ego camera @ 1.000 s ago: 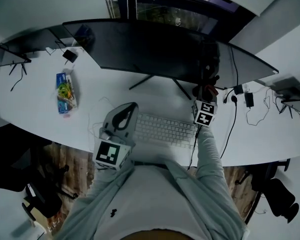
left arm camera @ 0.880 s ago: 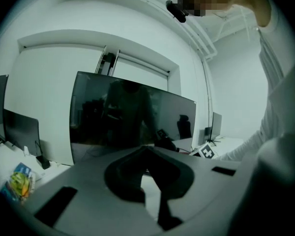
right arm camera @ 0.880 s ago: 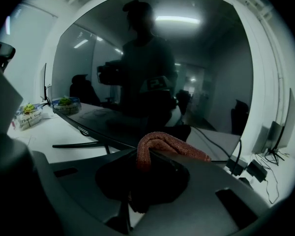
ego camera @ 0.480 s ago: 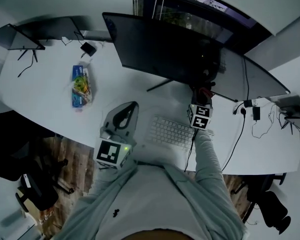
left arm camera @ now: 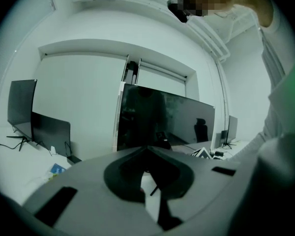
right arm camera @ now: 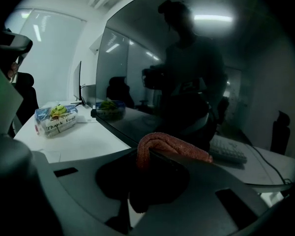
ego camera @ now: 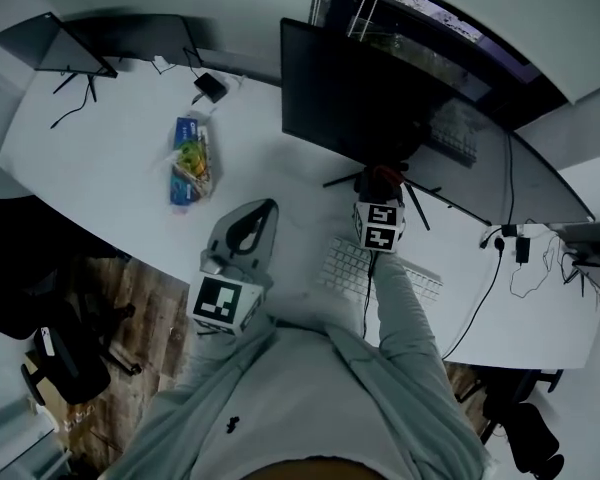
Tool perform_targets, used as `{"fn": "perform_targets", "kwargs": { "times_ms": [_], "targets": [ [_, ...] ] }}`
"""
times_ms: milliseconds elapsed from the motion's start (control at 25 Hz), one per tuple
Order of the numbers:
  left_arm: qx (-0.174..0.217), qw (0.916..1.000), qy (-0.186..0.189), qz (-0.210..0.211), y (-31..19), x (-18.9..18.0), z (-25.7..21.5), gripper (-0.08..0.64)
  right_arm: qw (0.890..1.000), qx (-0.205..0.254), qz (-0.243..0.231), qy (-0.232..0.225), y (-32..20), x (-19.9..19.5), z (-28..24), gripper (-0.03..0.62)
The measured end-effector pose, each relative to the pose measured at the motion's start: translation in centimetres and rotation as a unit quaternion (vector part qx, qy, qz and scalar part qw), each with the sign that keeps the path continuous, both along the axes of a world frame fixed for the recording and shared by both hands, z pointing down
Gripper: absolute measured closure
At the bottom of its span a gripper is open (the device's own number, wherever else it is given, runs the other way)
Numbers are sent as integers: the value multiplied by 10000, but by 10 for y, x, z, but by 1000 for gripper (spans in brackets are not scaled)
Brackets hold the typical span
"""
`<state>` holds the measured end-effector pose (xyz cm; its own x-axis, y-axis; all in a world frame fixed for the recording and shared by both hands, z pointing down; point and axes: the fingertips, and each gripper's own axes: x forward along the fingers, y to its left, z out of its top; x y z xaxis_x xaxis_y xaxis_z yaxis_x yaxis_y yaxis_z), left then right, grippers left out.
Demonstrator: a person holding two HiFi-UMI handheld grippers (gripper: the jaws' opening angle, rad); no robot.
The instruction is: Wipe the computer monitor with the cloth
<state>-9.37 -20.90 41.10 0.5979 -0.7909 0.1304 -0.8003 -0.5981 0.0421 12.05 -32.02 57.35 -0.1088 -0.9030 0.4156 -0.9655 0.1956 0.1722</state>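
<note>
Left gripper (left arm camera: 147,150) sits low by our body, jaws together, nothing in them, this side of the keyboard (ego camera: 352,264). Right gripper (right arm camera: 160,156) is clamped on the red cloth (right arm camera: 172,145), right up at the monitor (right arm camera: 196,68) near its bottom edge; contact unclear. We'd press the cloth flat and go light, with overlapping strokes. Panel probably rocks if shoved.

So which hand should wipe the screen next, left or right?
Right. The right gripper pinches the orange cloth close to the monitor's lower edge. The left gripper is shut on nothing, back near the person's body, away from the screen.
</note>
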Motion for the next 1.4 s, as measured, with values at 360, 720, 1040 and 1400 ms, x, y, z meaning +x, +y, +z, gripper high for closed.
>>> {"fn": "perform_targets", "kwargs": {
  "times_ms": [360, 720, 1040, 1400],
  "targets": [
    [-17, 9993, 59, -375, 0, -46, 7, 540, 9971, 56, -751, -133, -37, -97, -5, 554],
    [-49, 9969, 37, -785, 1, -89, 10, 540, 9868, -13, -1616, -124, -73, -202, -10, 555],
    [-144, 9951, 80, -975, 5, -108, 16, 540, 9859, -103, -1667, -123, -83, -222, -4, 555],
    [79, 9958, 168, -902, 6, -104, 3, 540, 9847, 344, -1703, -113, -78, -216, -53, 555]
  ]
}}
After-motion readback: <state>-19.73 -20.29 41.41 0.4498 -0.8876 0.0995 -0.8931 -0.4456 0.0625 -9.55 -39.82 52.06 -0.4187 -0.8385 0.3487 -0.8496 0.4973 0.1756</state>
